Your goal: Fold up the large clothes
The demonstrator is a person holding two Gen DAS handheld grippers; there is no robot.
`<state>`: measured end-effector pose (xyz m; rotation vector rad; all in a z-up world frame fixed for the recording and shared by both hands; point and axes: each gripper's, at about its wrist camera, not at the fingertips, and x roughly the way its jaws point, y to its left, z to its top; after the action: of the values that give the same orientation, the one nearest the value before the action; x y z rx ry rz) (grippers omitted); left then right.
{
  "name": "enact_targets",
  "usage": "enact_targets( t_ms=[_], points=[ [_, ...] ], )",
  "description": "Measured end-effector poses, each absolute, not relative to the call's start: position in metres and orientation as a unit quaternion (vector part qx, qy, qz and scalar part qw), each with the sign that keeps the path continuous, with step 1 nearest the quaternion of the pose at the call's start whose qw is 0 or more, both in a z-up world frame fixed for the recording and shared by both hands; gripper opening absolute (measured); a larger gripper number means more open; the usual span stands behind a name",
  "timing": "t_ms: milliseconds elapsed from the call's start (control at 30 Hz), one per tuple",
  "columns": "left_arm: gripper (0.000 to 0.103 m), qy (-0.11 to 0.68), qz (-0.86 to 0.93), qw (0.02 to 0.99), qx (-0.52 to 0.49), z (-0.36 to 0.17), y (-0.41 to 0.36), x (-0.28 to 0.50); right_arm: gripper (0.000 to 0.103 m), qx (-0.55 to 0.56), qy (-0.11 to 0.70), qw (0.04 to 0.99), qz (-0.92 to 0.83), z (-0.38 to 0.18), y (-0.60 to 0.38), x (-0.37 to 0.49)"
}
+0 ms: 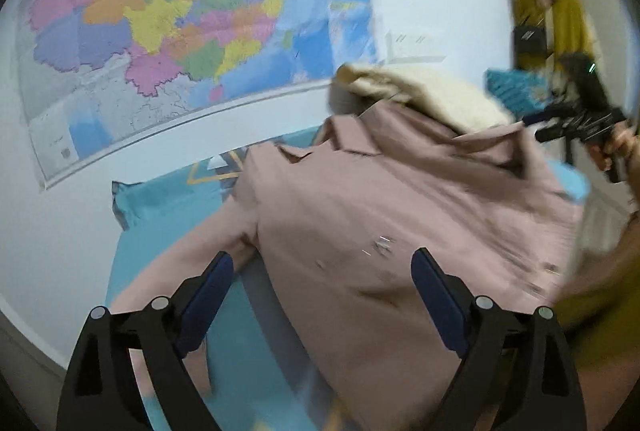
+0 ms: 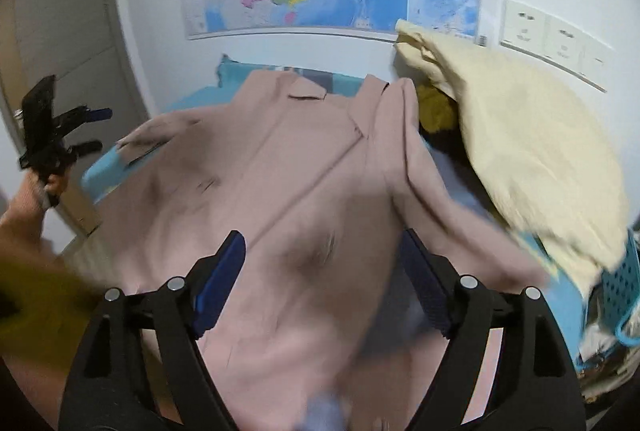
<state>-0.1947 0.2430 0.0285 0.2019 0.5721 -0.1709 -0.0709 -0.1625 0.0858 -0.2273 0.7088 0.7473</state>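
A large dusty-pink coat (image 1: 400, 215) lies spread on a teal bed cover (image 1: 168, 199), collar toward the wall. It also fills the right wrist view (image 2: 288, 167). My left gripper (image 1: 322, 271) is open and empty above the coat's lower part; it also shows at the left in the right wrist view (image 2: 86, 131), open. My right gripper (image 2: 322, 251) is open and empty above the coat's front; it shows at the far right in the left wrist view (image 1: 534, 129), held in a hand. One pink sleeve (image 1: 168, 271) lies out to the left on the cover.
A cream garment (image 2: 528, 151) is heaped at the coat's right, against the wall, with a yellow item (image 2: 436, 107) under it. A blue perforated basket (image 2: 624, 287) stands at the right. A wall map (image 1: 160, 23) and sockets (image 2: 556, 39) are behind the bed.
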Motion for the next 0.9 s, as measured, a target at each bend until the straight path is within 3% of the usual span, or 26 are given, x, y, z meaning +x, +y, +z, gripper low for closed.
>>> enact_targets(
  t_ms=[100,400,467,567,600,633,700,733,900],
  points=[
    [0.087,0.321,-0.055,0.939,0.113,0.015,0.237,-0.123,0.064,-0.128,0.345,0.867,0.336,0.072,-0.112,-0.023],
    [0.087,0.409,0.013,0.898,0.163,-0.035,0.229,0.034,0.061,-0.228,0.366,0.868,0.244,0.021,-0.027,0.093],
    [0.087,0.439,0.024,0.883,0.164,-0.051,0.229,0.058,0.055,-0.236,0.38,0.867,0.219,0.008,-0.024,0.116],
    [0.083,0.481,0.021,0.865,0.141,-0.072,0.236,0.087,0.022,-0.215,0.412,0.863,0.198,-0.004,-0.031,0.143],
    [0.074,0.481,0.019,0.866,0.134,-0.074,0.239,0.093,0.011,-0.201,0.423,0.863,0.192,-0.007,-0.038,0.153],
    [0.066,0.481,0.017,0.868,0.124,-0.074,0.241,0.098,0.01,-0.185,0.426,0.865,0.191,-0.006,-0.045,0.158],
    [0.022,0.48,0.019,0.871,0.107,-0.071,0.247,0.107,0.006,-0.139,0.426,0.87,0.208,0.002,-0.06,0.164],
    [0.01,0.478,0.015,0.873,0.096,-0.067,0.25,0.113,0.006,-0.11,0.419,0.875,0.216,0.011,-0.07,0.167],
    [0.003,0.445,0.034,0.892,0.07,-0.042,0.264,0.134,0.005,-0.016,0.356,0.904,0.234,0.053,-0.101,0.172]
  ],
)
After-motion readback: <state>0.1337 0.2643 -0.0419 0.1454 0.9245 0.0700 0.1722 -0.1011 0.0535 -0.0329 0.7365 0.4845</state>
